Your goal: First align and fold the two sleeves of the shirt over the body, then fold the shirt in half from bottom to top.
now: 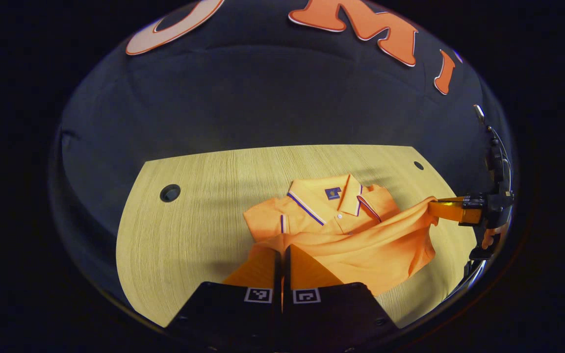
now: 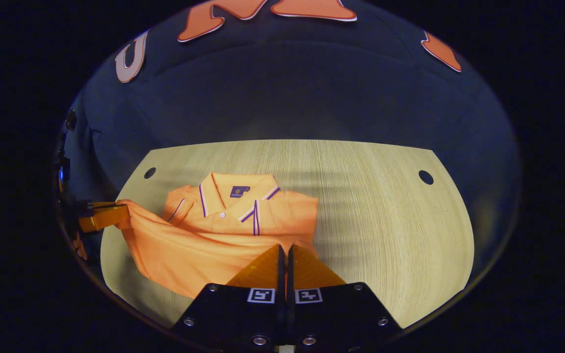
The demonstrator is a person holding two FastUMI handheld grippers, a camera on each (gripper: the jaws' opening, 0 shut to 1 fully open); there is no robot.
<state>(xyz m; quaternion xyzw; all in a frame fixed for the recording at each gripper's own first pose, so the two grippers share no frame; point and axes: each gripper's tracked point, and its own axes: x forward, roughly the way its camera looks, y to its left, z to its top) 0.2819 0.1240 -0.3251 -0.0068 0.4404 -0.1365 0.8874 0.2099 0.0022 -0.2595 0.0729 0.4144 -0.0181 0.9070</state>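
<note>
The shirt (image 1: 341, 230) lies on the table (image 1: 194, 220), collar far, sleeves seemingly folded in. The left gripper (image 1: 282, 250) and right gripper (image 2: 285, 250) each pinch the hem with jaws pressed together, lifting it. The bottom-to-top fold seems underway, not finished.

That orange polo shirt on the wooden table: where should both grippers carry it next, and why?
Probably forward toward the collar: both grippers pinch the orange polo shirt's lifted hem, sleeves already lie folded in, and the bottom-to-top fold looks unfinished.
</note>
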